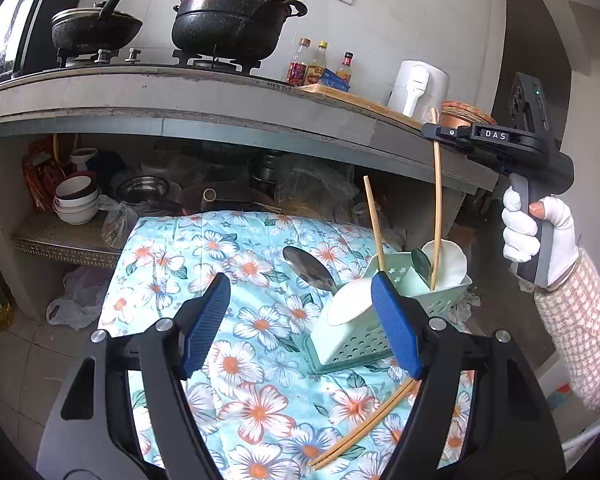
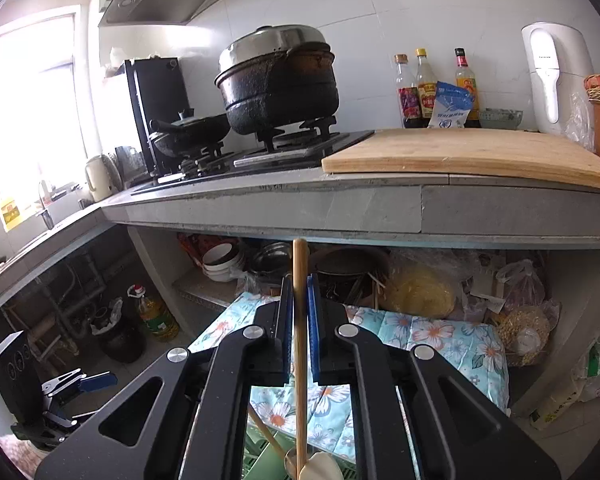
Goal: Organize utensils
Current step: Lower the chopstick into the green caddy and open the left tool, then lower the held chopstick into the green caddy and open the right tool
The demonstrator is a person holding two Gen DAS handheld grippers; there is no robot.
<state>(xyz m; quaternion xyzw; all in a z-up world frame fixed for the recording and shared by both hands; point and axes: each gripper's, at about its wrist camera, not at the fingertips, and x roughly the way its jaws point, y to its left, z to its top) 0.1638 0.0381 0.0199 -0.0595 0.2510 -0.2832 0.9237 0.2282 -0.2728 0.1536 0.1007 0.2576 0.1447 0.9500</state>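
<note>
1. Chopstick (image 2: 300, 360): long, pale bamboo, round-tipped; upright, clamped between the blue pads of the right gripper (image 2: 300, 292), its lower end down in the green holder (image 1: 440, 300).
2. Green holder: mint plastic, perforated walls, star cut-outs; lies tilted on the floral cloth (image 1: 220, 248). Contains a white spoon (image 1: 448, 256), a metal spoon (image 1: 421, 262) and a second chopstick (image 1: 374, 220).
3. Loose chopstick pair (image 1: 364, 428): flat on the cloth, near the holder.
4. Left gripper (image 1: 300, 320): jaws spread, gripping nothing.
</note>
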